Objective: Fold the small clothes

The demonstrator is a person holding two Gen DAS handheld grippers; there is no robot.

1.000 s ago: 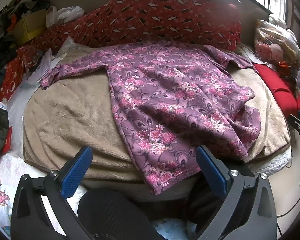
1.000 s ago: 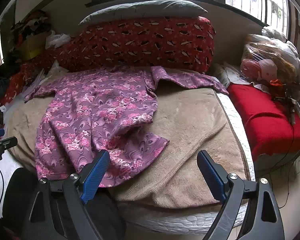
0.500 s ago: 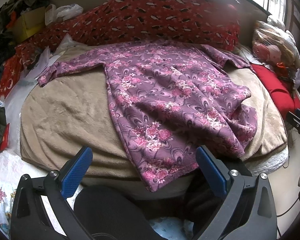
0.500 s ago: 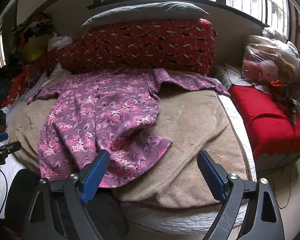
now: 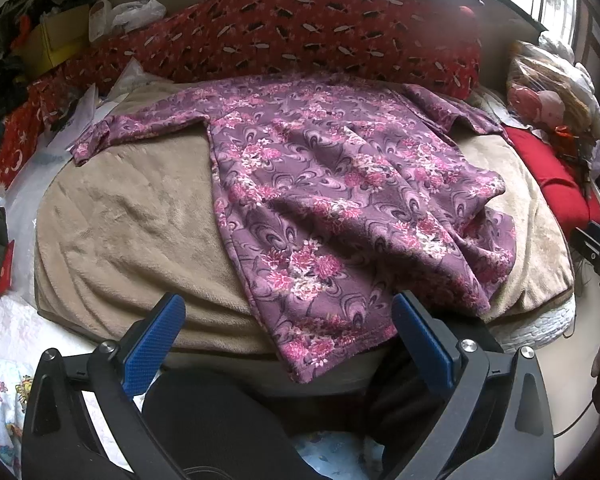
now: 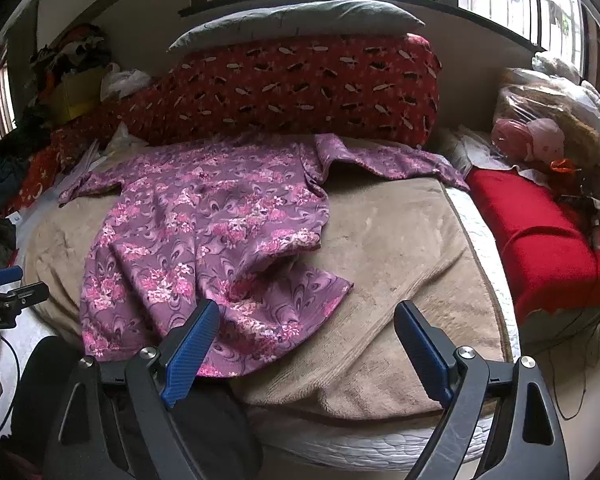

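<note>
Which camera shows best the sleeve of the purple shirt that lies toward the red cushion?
The right wrist view: that sleeve lies there spread full length on the beige blanket. In the left wrist view the same sleeve is foreshortened near the frame's right side, its end hard to follow.

Purple floral garment [image 6: 204, 240] spread on tan blanket [image 6: 388, 248].

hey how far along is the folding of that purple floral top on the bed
Barely begun. Done: the purple floral top is laid out on the tan blanket, sleeves spread, lower right side rumpled. In hand: nothing; the left gripper and right gripper are open, short of it. Left: every fold.
</note>
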